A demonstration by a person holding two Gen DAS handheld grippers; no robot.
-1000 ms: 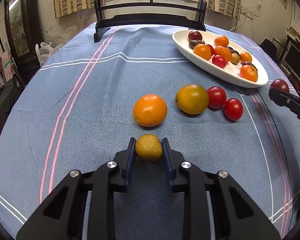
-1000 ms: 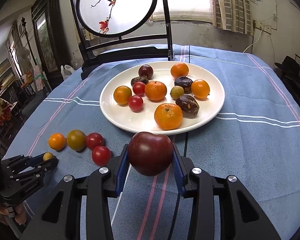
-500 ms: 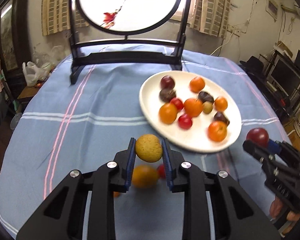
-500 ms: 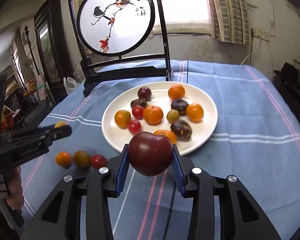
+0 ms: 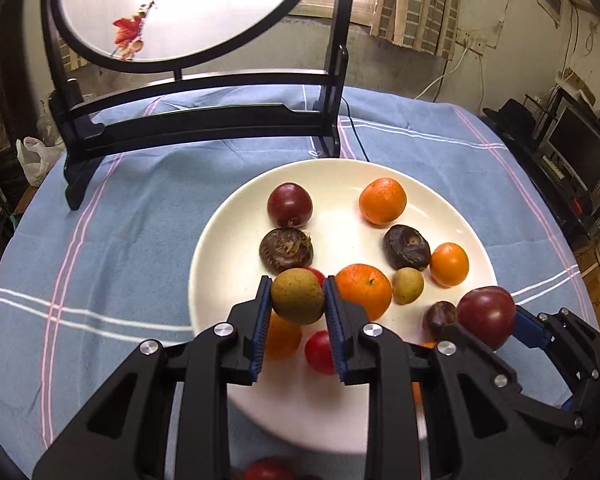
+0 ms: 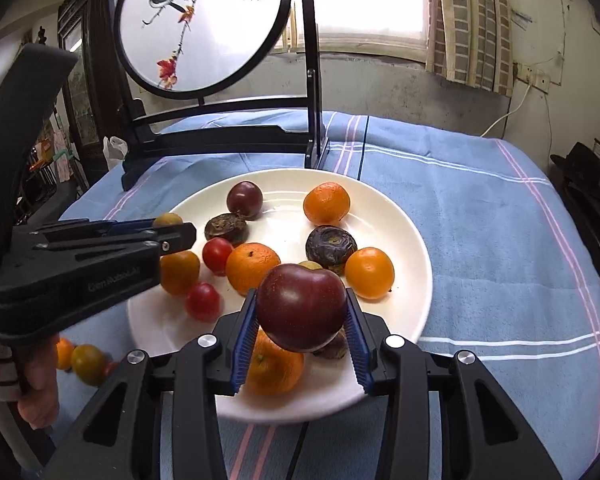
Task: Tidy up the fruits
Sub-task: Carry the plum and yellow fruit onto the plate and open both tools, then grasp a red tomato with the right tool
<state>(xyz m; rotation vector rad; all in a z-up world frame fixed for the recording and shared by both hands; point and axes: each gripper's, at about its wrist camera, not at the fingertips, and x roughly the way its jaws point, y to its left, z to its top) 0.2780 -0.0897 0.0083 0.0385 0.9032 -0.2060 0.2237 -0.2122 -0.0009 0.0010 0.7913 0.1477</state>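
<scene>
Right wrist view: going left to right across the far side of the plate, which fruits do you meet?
Dark plum → mandarin.

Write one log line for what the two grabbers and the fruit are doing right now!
left gripper: gripping small yellow fruit, opening | right gripper: dark red plum between pads, opening | both above white plate
</scene>
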